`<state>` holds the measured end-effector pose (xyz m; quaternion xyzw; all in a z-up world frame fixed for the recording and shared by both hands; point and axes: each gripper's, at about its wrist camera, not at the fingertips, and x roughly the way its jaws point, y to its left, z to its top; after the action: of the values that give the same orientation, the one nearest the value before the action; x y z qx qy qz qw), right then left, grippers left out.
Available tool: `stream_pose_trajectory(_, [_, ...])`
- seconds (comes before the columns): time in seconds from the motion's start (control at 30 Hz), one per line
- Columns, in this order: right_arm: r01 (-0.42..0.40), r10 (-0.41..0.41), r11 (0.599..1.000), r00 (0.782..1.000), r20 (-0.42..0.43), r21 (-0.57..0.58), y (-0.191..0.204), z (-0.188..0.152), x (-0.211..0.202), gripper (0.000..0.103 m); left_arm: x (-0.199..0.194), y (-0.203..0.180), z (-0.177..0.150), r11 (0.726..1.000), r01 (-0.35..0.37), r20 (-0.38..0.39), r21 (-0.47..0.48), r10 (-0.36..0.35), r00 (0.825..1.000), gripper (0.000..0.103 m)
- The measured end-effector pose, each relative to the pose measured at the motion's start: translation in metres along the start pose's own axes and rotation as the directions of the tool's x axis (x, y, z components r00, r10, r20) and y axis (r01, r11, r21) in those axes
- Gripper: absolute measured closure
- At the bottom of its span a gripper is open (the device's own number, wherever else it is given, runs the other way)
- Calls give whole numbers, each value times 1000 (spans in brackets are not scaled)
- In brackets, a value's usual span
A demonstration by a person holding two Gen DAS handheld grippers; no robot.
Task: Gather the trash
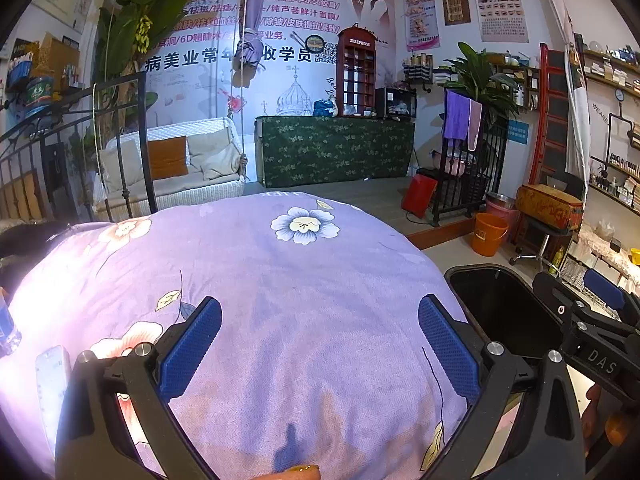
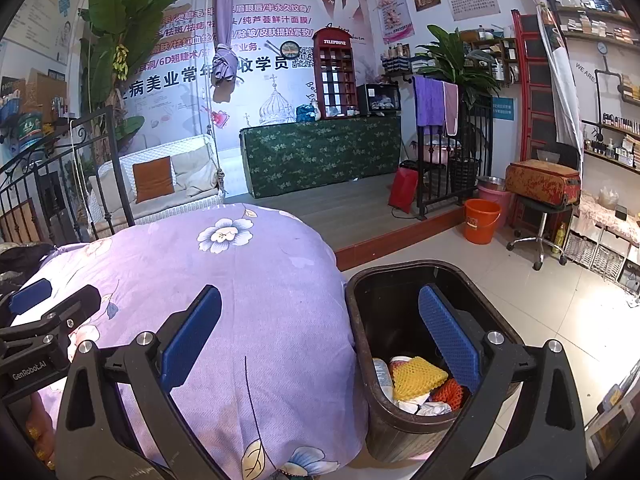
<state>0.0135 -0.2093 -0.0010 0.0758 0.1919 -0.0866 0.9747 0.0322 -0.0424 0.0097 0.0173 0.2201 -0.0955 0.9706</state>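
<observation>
Beside the floral quilt (image 2: 224,300): dark bin (image 2: 360,320) holding yellow netting (image 2: 418,376); orange bucket (image 2: 481,220) beyond; my left gripper (image 1: 320,350) and right gripper (image 2: 320,344) both spread, empty.

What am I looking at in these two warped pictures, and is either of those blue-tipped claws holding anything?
No robot here: a person carries a two-finger gripper in each hand, each with a fisheye camera looking along its fingers, hence the warping. One picture is from the left gripper, the other from the right gripper. Both are open and hold nothing. Below them is a bed under a purple flowered cover. At the left picture's edge a plastic bottle lies on it. Beside the bed stands a dark trash bin already holding yellow foam netting and other scraps.
</observation>
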Motion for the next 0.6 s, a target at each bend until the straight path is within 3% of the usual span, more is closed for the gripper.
stream_pose_trajectory(0.6, [-2,2,1000,1000,-8,1,-3,-3,2,6,1,0,-2,1000,3,-2,-2,-3,1000,6])
